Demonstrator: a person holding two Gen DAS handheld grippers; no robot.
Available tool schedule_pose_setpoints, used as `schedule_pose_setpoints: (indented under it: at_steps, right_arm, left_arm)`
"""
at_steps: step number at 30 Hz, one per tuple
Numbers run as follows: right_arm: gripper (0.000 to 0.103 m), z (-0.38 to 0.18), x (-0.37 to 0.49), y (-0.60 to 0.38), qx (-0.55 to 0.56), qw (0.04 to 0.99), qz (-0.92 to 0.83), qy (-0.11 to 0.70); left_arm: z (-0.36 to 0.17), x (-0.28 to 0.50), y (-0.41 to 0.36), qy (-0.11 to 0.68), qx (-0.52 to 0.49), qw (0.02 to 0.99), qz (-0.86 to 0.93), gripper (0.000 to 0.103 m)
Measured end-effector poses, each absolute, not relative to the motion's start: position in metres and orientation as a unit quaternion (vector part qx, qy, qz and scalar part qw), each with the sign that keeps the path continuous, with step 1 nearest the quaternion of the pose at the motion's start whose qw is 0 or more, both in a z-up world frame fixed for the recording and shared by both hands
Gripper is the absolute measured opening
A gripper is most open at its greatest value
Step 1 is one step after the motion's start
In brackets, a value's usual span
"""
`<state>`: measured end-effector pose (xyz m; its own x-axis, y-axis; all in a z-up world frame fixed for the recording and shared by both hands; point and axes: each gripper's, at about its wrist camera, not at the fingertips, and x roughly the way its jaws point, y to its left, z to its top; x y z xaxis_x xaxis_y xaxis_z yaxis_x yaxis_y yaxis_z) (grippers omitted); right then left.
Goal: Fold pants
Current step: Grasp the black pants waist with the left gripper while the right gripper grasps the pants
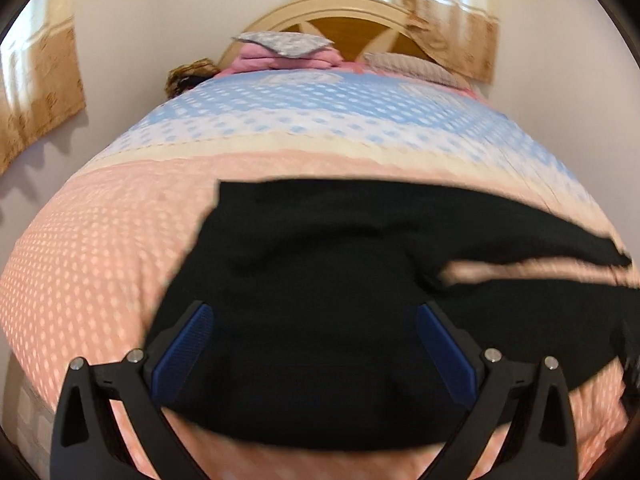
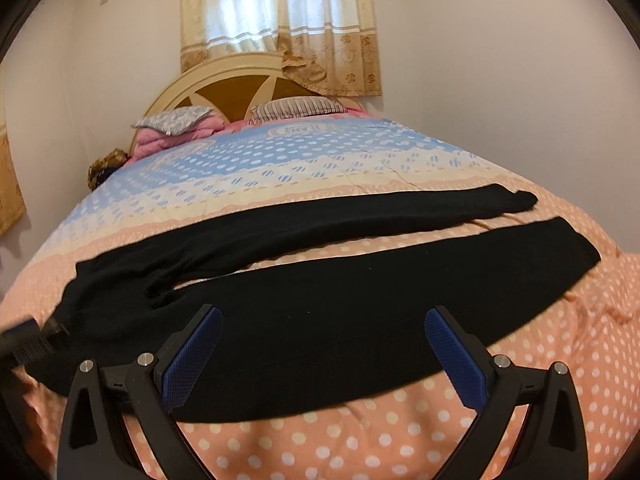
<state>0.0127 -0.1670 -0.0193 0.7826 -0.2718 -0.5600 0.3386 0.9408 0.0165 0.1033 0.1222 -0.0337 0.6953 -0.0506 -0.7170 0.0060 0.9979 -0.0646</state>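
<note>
Black pants lie flat on the bed, waist to the left and both legs stretched out to the right with a strip of bedspread showing between them. In the left wrist view the pants fill the middle, waist end nearest, and the picture is blurred. My left gripper hovers open over the waist part, nothing between its blue pads. Over the near leg my right gripper also stands open and holds nothing. The left gripper's body shows at the left edge of the right wrist view.
The bedspread is pink with white dots near me and blue and white farther off. Pillows and a striped cushion lie by the wooden headboard. Curtains hang behind. A wall runs along the right.
</note>
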Motion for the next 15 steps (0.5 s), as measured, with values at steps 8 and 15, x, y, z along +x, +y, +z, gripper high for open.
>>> schedule_pose_setpoints:
  at_steps: [8,15]
  right_arm:
    - [0.102,-0.039,0.047,-0.156,0.043,0.934,-0.132,0.328]
    - [0.102,-0.036,0.061,-0.164,0.043,0.933,-0.128,0.334]
  left_arm:
    - [-0.053,0.23,0.197,0.458,-0.108,0.881,-0.04,0.102]
    - [-0.101,0.295,0.206,0.523,-0.123,0.843,-0.016,0.085]
